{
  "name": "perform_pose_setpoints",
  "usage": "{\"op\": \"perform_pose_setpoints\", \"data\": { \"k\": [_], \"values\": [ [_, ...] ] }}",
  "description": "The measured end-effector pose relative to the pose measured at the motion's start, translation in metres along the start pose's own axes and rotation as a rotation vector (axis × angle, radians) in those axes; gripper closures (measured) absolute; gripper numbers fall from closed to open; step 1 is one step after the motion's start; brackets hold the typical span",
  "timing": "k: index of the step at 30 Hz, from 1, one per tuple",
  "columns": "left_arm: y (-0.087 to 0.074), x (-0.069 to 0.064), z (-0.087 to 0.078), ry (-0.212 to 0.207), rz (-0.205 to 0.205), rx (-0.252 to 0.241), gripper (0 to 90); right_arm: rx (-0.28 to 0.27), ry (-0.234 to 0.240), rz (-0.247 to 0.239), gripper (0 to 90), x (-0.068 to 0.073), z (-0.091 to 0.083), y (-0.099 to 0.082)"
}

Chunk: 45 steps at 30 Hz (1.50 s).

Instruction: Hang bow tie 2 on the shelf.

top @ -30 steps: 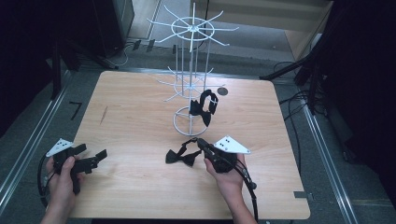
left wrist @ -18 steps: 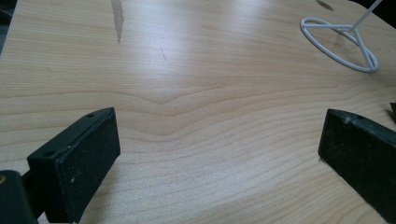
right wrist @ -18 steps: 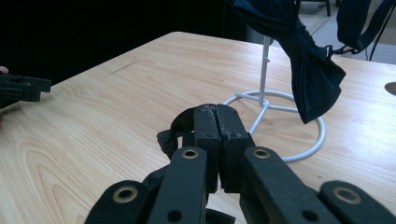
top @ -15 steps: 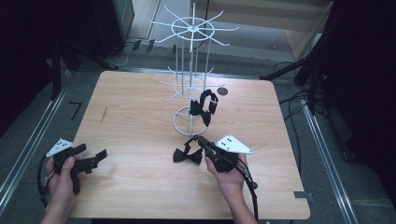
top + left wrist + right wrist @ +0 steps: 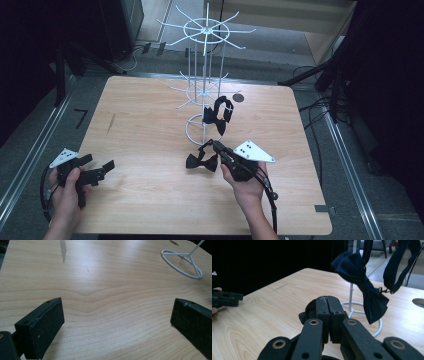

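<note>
A white wire display rack (image 5: 206,75) stands mid-table, with one black bow tie (image 5: 217,114) hanging from a low hook. A second black bow tie (image 5: 201,162) sits just in front of the rack's ring base, and my right gripper (image 5: 216,146) is shut on its edge. In the right gripper view the shut gripper (image 5: 327,302) has black cloth (image 5: 306,313) bulging at its left, and the hung bow tie (image 5: 362,282) dangles ahead. My left gripper (image 5: 100,162) rests open near the front left corner. Bare wood lies between its jaws in the left gripper view (image 5: 116,315).
The rack's ring base (image 5: 183,263) lies ahead of the left gripper, to its right. A dark streak (image 5: 110,123) marks the wooden table (image 5: 150,125) at the left. A small dark round spot (image 5: 238,98) sits behind the rack. Cables run on the floor at right.
My right gripper has drawn the second bow tie slightly right and toward the rack's base. The left gripper has stayed still.
</note>
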<state>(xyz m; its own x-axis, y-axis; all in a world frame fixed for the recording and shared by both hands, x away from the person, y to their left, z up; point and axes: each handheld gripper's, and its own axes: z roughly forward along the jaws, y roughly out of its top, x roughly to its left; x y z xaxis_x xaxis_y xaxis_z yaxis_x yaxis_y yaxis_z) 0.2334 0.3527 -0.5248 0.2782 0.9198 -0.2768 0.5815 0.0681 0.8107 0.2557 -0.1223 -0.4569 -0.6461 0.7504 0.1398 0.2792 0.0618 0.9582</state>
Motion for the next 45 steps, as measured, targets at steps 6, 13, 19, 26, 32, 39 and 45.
{"op": "perform_pose_setpoints", "data": {
  "k": [6,13,19,26,32,39,45],
  "values": [
    [0.000,0.000,0.000,-0.001,0.000,0.001,0.0,-0.022,0.000,-0.010,89.9,0.001,-0.002,0.011],
    [0.000,0.000,0.000,-0.002,0.000,0.001,0.0,-0.039,0.000,-0.018,89.8,0.002,-0.003,0.021],
    [0.000,0.000,0.000,-0.001,0.001,0.003,0.0,-0.053,0.003,-0.026,89.9,0.004,-0.002,0.028],
    [0.000,0.000,0.000,-0.002,-0.001,0.002,0.0,-0.068,0.009,-0.034,89.8,0.008,0.000,0.038],
    [0.000,0.000,0.000,-0.002,0.000,0.002,0.0,-0.074,0.013,-0.032,89.9,0.009,0.003,0.044],
    [0.000,0.000,0.000,-0.002,-0.003,0.001,0.0,-0.083,0.019,-0.035,89.8,0.011,0.004,0.051],
    [0.000,0.000,0.000,-0.003,-0.002,0.000,0.0,-0.094,0.019,-0.032,89.8,0.011,0.007,0.057]
  ]
}}
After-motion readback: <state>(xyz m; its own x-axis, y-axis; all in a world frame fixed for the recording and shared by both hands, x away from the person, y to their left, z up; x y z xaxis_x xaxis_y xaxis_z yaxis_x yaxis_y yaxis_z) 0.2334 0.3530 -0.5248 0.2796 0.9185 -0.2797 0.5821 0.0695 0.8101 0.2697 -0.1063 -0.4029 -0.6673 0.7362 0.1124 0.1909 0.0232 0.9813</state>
